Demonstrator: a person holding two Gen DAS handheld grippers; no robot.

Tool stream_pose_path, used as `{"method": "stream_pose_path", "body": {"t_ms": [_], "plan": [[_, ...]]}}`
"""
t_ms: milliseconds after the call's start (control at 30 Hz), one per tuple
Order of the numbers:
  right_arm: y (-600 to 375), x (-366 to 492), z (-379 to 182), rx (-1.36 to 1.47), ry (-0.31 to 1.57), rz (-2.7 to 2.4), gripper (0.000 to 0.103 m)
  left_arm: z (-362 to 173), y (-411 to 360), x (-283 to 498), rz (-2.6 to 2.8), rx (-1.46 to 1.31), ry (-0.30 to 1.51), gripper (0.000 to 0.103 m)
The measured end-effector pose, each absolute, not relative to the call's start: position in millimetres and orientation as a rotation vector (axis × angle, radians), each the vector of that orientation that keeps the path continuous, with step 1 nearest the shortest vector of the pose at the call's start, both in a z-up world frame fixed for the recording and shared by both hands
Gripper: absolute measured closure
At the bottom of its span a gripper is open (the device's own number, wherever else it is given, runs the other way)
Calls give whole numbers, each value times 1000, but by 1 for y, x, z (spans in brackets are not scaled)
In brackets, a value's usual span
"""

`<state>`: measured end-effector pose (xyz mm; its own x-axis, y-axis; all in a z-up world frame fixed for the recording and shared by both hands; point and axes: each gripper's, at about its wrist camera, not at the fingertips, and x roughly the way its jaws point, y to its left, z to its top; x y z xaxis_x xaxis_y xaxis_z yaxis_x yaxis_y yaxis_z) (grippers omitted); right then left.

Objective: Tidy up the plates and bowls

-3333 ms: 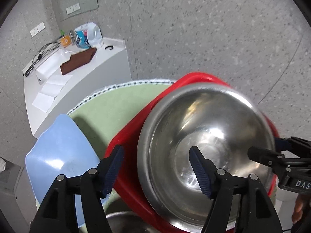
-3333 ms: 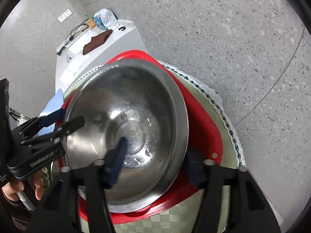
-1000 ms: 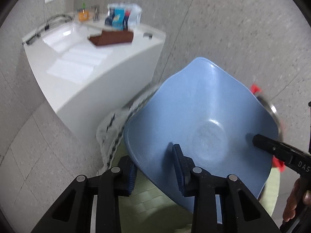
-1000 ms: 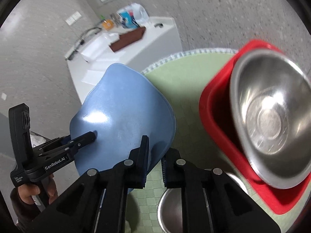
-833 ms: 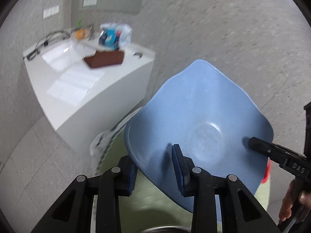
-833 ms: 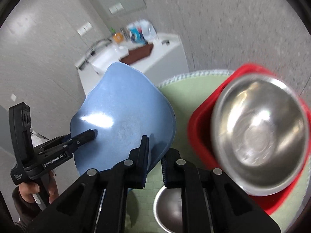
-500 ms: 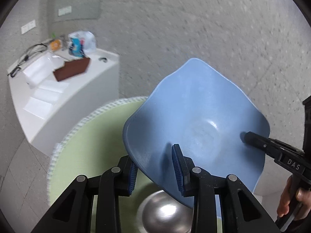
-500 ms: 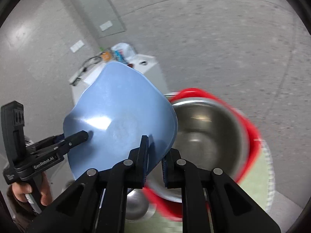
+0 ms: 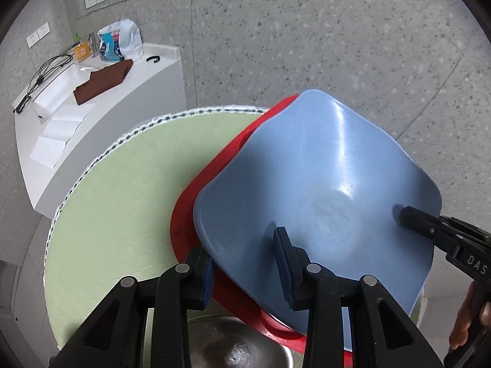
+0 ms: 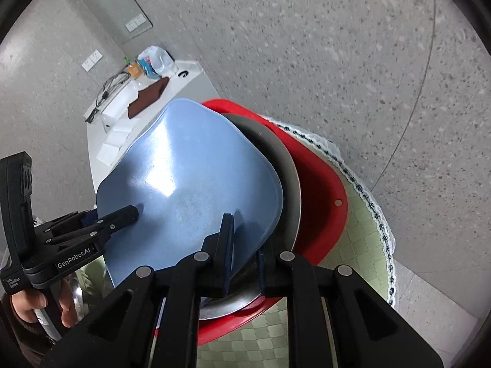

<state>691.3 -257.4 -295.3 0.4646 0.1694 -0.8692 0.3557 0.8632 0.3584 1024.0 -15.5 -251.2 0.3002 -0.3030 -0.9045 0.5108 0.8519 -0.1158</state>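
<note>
A blue squarish plastic bowl (image 9: 322, 190) is held by both grippers over the steel bowl (image 10: 288, 181) that sits in the red basin (image 9: 221, 165). My left gripper (image 9: 245, 263) is shut on the blue bowl's near rim. My right gripper (image 10: 244, 245) is shut on its opposite rim (image 10: 190, 190). The right gripper also shows in the left wrist view (image 9: 429, 230), and the left gripper in the right wrist view (image 10: 101, 220). The blue bowl hides most of the steel bowl.
The red basin (image 10: 319, 190) stands on a round table with a green checked cloth (image 9: 129, 178). A smaller steel bowl (image 9: 233, 346) sits near the table's front. A white counter (image 9: 92, 82) with a brown cloth, cables and packets stands behind left.
Both grippers have carried the blue bowl from the left side of the table rightward and down over the steel bowl in the red basin.
</note>
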Motion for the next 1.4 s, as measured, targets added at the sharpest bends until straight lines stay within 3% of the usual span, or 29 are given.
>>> {"method": "stream_pose_path", "body": {"t_ms": [167,233,300,367,433,500,533,667,867,1000,1200,1400], "plan": [[-259,693,-301,543,1102,-109,86,-259,-23,1026,-534,212,1141,70],[-262,693,-301,554,1105,-101,85,-256,-19,1022,-536,200,1136,60],[-264,692,-298,563,1095,-91,77,-251,-19,1018,-550,186,1118,44],[-264,690,-293,559,1085,-85,73,-245,-11,1013,-564,179,1108,37],[-264,686,-287,558,1073,-83,66,-240,-2,1009,-579,159,1098,28],[-264,683,-282,542,1067,-108,42,-234,6,1006,-582,139,1090,22],[-264,680,-279,535,1055,-123,38,-231,12,1005,-590,128,1085,22],[-269,668,-270,553,1026,-156,37,-212,46,996,-587,105,1056,22],[-246,631,-234,508,962,-242,37,-173,127,979,-557,126,963,7],[-192,603,-215,499,921,-228,35,-163,177,957,-559,179,918,7],[-103,567,-229,526,958,-182,35,-171,219,894,-685,281,885,7],[-33,539,-278,595,1091,-151,35,-183,267,837,-725,337,912,8]]}}
